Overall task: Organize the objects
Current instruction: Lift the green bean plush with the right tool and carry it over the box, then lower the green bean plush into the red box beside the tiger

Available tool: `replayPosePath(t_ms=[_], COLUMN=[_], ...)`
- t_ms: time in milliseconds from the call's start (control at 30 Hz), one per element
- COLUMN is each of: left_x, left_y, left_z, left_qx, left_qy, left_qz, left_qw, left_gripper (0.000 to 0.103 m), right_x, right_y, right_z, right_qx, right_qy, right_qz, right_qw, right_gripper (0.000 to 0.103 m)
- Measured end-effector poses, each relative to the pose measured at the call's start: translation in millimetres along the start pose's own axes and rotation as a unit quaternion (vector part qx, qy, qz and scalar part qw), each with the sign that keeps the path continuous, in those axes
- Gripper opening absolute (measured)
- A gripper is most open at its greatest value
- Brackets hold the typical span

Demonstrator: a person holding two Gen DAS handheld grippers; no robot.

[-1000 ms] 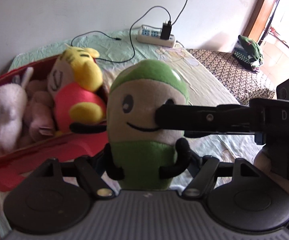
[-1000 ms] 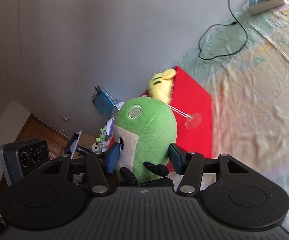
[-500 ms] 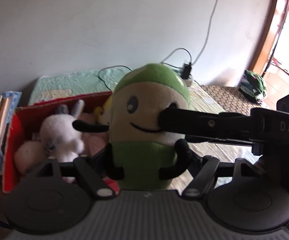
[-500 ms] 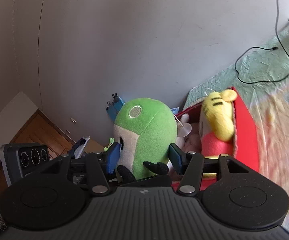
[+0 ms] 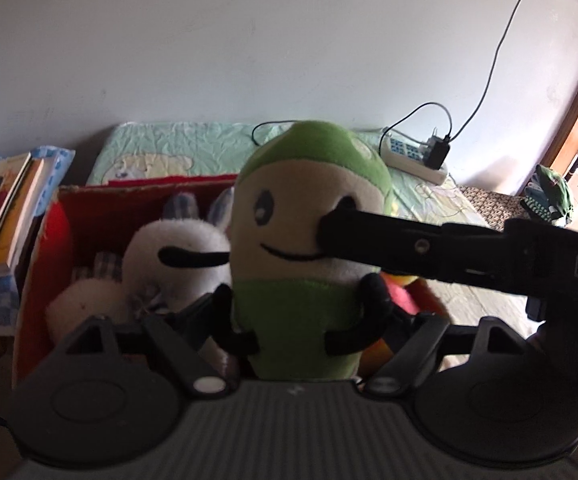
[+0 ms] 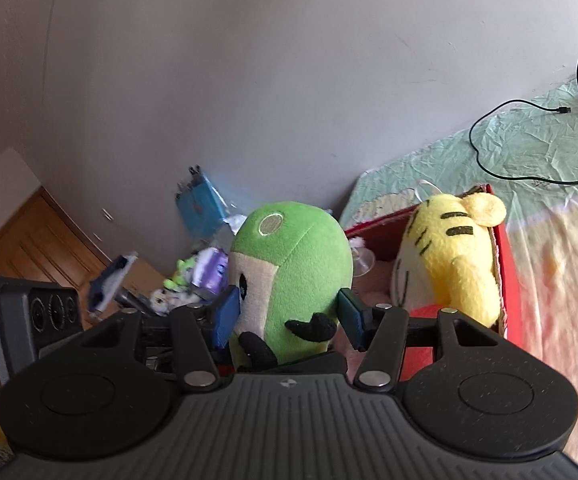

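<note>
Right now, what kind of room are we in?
Probably a bedroom: a bed with a green cartoon-print sheet against the wall, a red box of plush toys on it, and a stack of books beside it.

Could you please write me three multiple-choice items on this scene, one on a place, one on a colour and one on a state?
1. Where is the white rabbit plush?
A. in the red box
B. on a chair
C. on a shelf

2. What colour is the striped tiger plush?
A. blue
B. yellow
C. pink

3. What is the right gripper doing?
A. hanging open and empty
B. clamping a cable
C. clamping the green plush

Answers:
1 A: the rabbit sits inside the box's red walls.
2 B: its body is yellow with black stripes.
3 C: the blue pads press on both sides of the plush's head.
</note>
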State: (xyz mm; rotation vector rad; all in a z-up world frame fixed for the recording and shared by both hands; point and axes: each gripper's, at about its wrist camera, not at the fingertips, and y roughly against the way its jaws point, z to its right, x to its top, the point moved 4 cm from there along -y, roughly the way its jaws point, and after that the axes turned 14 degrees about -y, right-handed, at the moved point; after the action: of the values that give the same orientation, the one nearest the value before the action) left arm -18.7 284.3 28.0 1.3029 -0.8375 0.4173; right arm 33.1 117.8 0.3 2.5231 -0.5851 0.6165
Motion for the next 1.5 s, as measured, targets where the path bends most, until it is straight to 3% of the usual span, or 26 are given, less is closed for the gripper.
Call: replayPosePath(t_ms=[367, 567, 833, 1033, 1167, 1500], left_x=[-6, -8, -7, -6, -7, -10], left_y=[-20, -24, -21, -20, -18, -6], left_z=[-13, -13, -9, -4, 0, 3], left_qx=[0.016, 0.044, 0.055, 0.077, 0.087, 0.115], left_qy=[-0.015, -0.029, -0.034, -0.047, -0.052, -0.032], left_qz=[-0.016, -0.030, -0.040, -0.057, -0.068, -0.098], left_qw=[0.9996, 0.9982, 0.9971, 0.9943, 0.9925, 0.9881], left_gripper=[0.093, 0.102, 0.101, 0.100, 0.101, 0.101], right_x=[0, -1, 4, 5, 2, -11], right_y=[-26, -27, -3, 15, 20, 22], right_z=[11, 16, 17, 23, 21, 11], right_qx=[-0.050, -0.044, -0.042, -0.057, -0.085, -0.146], right_qy=[0.016, 0.011, -0.026, -0.047, -0.032, 0.029], right_qz=[-0.028, -0.023, 0.021, 0.037, 0.045, 0.059], right_qw=[0.998, 0.999, 0.999, 0.997, 0.995, 0.987], right_gripper=[0.057, 0.059, 0.068, 0.064, 0.056, 0.055])
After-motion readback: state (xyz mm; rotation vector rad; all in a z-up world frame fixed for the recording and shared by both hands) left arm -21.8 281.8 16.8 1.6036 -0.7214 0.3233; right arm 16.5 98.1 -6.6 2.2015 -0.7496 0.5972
